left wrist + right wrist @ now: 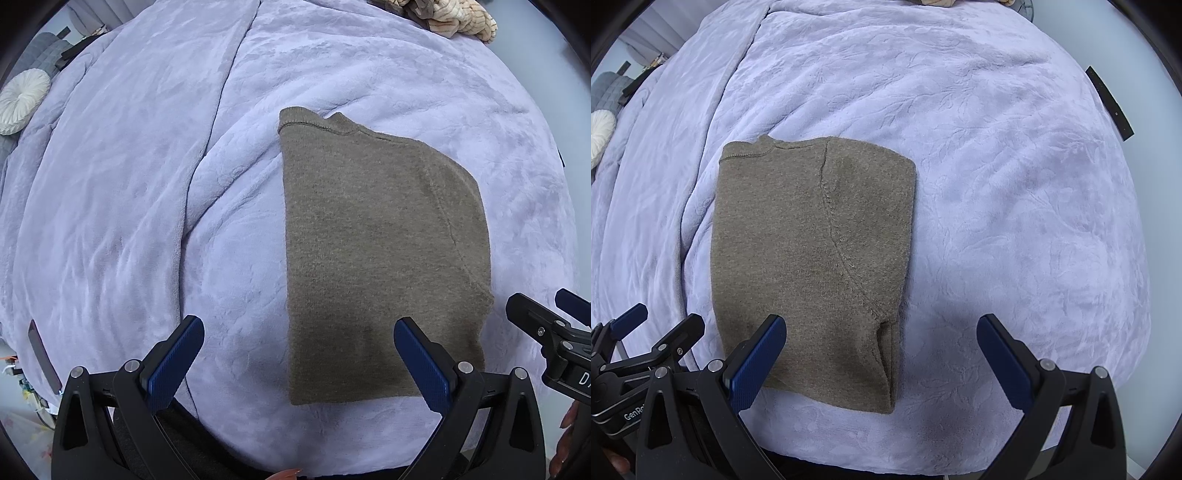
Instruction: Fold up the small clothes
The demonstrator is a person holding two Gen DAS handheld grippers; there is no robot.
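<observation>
A small olive-brown knit sweater (376, 251) lies folded into a long rectangle on the lilac plush blanket (147, 184), collar at the far end. My left gripper (299, 328) hovers open above the blanket at the sweater's near left corner, nothing between its blue pads. The right wrist view shows the same sweater (809, 258) with a sleeve seam curving down it. My right gripper (881, 328) stands open over the sweater's near right corner, holding nothing. The right gripper (554, 325) also shows at the right edge of the left wrist view, and the left gripper (657, 332) at the right wrist view's lower left.
A round white pleated cushion (22, 99) and a grey quilted item (40, 51) lie at the far left. A pile of beige striped cloth (454, 18) sits at the far end of the bed. A dark flat strip (1110, 103) lies at the right edge. The blanket (1015, 184) spreads wide to the right.
</observation>
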